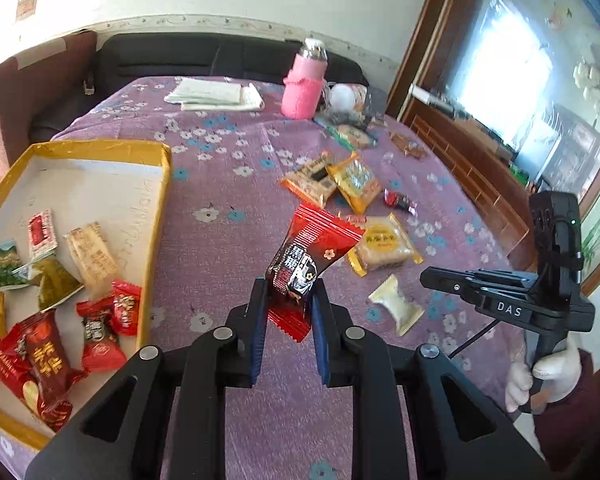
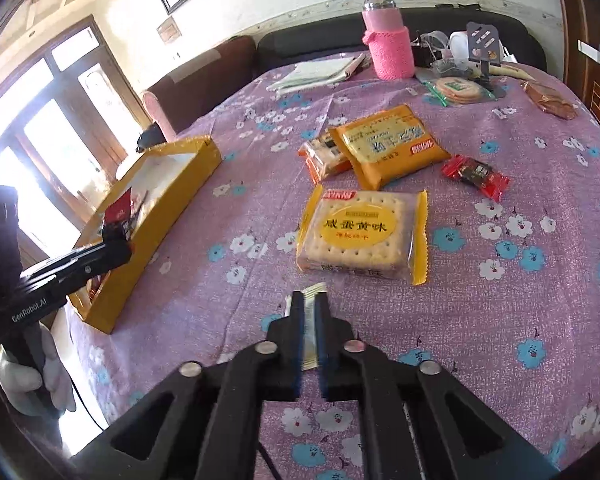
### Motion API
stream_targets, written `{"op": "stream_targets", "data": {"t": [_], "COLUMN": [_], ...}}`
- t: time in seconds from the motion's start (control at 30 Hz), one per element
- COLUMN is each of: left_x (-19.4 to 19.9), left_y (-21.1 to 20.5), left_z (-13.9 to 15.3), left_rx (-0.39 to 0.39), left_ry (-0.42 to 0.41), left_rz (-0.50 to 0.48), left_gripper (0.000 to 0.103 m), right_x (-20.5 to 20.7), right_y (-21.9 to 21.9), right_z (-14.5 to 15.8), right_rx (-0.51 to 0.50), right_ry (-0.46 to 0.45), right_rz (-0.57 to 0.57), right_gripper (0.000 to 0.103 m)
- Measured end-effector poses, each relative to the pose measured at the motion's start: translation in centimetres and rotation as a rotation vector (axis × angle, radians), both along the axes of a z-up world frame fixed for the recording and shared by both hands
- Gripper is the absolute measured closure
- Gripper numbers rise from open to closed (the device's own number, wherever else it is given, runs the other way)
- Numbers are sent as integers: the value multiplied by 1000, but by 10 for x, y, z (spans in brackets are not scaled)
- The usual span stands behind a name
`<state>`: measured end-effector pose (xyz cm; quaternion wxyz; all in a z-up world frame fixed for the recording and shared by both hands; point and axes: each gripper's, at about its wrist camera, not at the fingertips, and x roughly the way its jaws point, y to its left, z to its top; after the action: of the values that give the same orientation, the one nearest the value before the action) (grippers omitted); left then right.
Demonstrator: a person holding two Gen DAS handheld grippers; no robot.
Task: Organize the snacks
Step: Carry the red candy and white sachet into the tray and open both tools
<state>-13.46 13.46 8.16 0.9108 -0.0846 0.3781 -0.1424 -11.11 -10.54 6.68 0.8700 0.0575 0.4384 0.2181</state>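
My left gripper (image 1: pixel 289 294) is shut on a red and black snack packet (image 1: pixel 310 252), held above the purple flowered cloth, right of the yellow box (image 1: pixel 162 184). The box holds several red, green and beige packets (image 1: pixel 96 324). My right gripper (image 2: pixel 309 306) is shut on a small pale white packet (image 2: pixel 310 332), low over the cloth. In the left wrist view the right gripper (image 1: pixel 430 276) hovers near a pale packet (image 1: pixel 396 304) on the cloth. A yellow cracker pack (image 2: pixel 360 234) lies just beyond my right gripper.
Two orange packs (image 2: pixel 388 144), a small red candy (image 2: pixel 476 174), a brown packet (image 2: pixel 548 100) and round crackers (image 2: pixel 458 89) lie farther back. A pink-sleeved bottle (image 2: pixel 388 40), folded papers (image 2: pixel 320 72) and clutter stand at the far edge. A dark sofa sits behind.
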Motion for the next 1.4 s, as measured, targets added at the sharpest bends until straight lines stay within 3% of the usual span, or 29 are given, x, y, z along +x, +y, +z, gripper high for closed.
{"op": "stream_targets", "data": {"t": [0.13,0.17,0.23,0.27,0.3,0.47,0.53,0.57,0.73,0.83,0.97,1.07,1.2,1.4], "left_x": [-10,-14,-19,-22,-24,-30,-34,-36,-44,-44,-31,-13,15,48], "left_y": [17,21,27,31,35,55,64,69,96,117,142,156,175,202], "left_z": [8,10,11,11,11,7,7,7,8,11,13,11,-4,-31], "left_rx": [-30,-25,-20,-23,-21,-39,-43,-44,-63,-78,-80,-57,-47,-36], "left_ry": [-17,-26,-33,-36,-37,-31,-36,-39,-52,-51,-22,10,70,175], "left_rz": [43,57,76,85,94,132,150,161,219,262,312,344,385,450], "left_gripper": [85,85,85,85,85,85,85,85,85,85,85,85,85,85], "right_x": [-3,-4,-1,-1,-2,3,6,7,1,-4,0,19,48,79], "right_y": [8,12,17,20,22,31,31,30,34,48,88,139,208,278], "right_z": [13,14,9,3,0,-18,-26,-28,-19,6,51,71,59,22], "right_rx": [-32,-47,-84,-113,-129,-173,-160,-158,-152,-122,-39,28,23,-53], "right_ry": [-44,-51,-36,-25,-23,22,60,75,60,0,-69,-48,4,31], "right_rz": [-5,7,11,0,-9,-34,-40,-40,-38,-9,84,184,260,265], "right_gripper": [101,95,71,48,43,47,64,84,86,87,87,87,87,87]}}
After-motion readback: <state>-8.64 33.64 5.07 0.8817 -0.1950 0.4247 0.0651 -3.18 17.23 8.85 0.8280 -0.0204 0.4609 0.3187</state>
